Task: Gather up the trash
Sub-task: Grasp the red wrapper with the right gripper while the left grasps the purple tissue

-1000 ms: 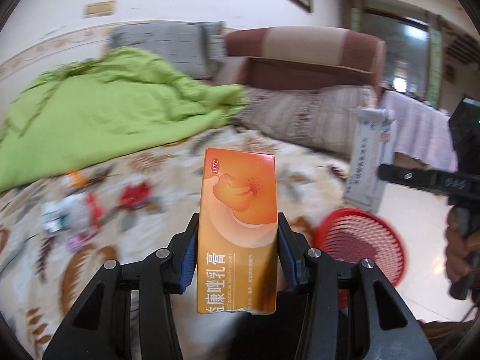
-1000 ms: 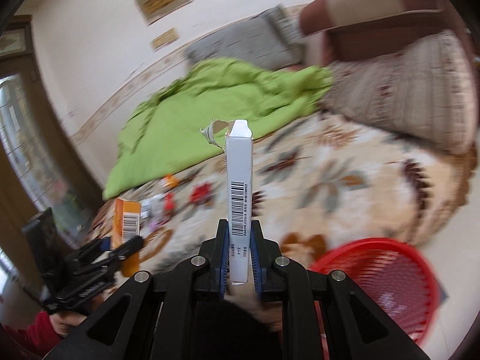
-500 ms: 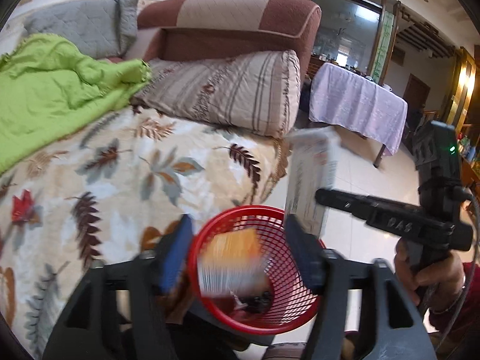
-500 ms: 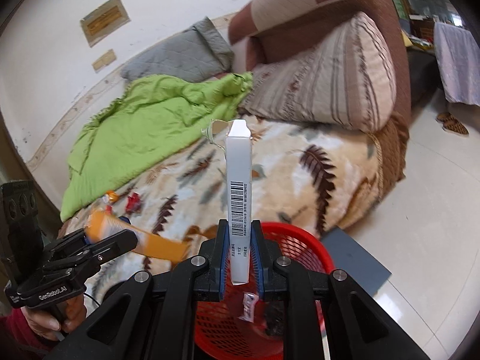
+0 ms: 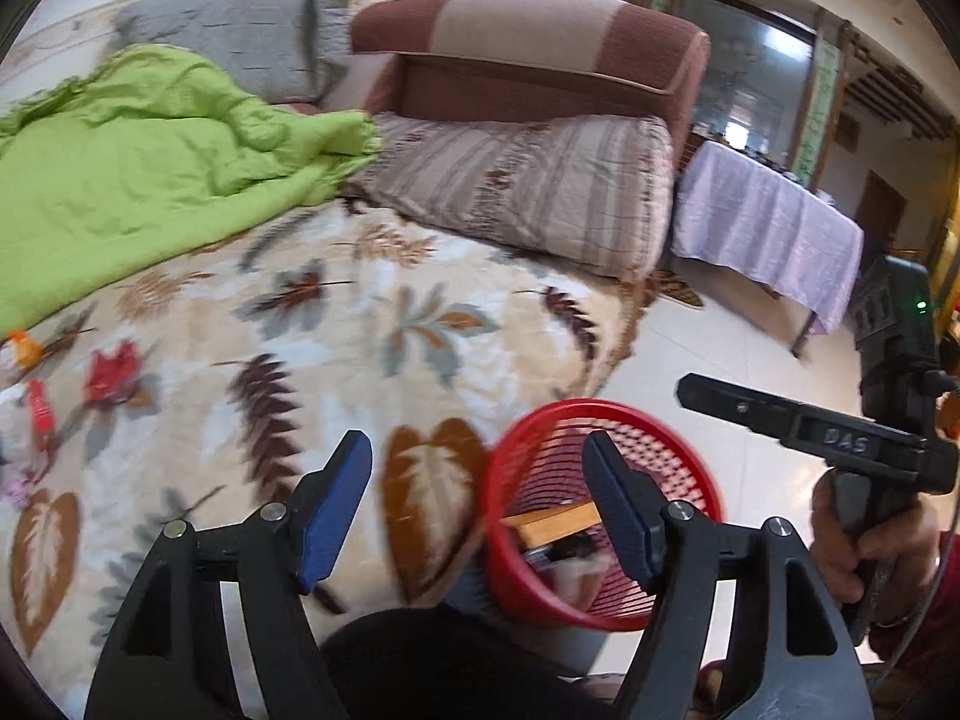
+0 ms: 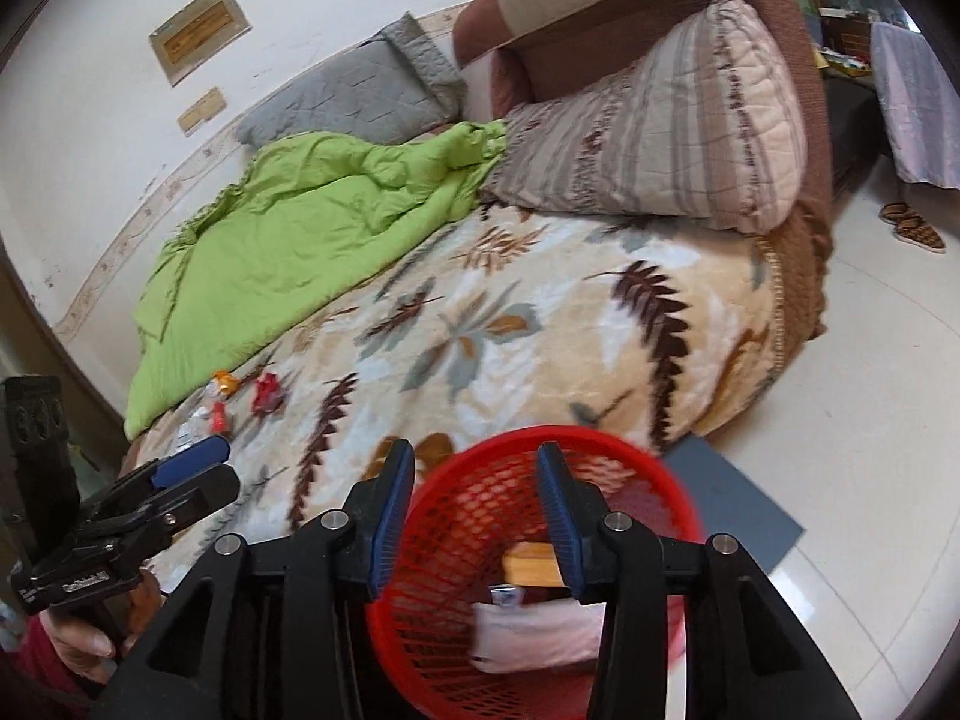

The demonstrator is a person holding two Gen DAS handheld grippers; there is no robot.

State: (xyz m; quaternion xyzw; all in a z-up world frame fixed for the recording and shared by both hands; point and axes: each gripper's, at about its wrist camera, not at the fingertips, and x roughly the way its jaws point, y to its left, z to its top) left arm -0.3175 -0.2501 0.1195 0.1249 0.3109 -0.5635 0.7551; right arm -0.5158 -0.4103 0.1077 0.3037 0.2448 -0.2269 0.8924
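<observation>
Trash [image 6: 240, 399] left: small wrappers on bed [image 6: 540, 312] beside green quilt [image 6: 300, 240]. Light, crinkly, slippery; pinch at the middle. 2 boxes already in basket [image 6: 456, 480]. Both claws, left [image 5: 477, 504] and right [image 6: 477, 519], opening, empty.

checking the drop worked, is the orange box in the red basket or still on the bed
In the basket. The orange box lies inside the red basket, below its rim, beside a white packet.
</observation>
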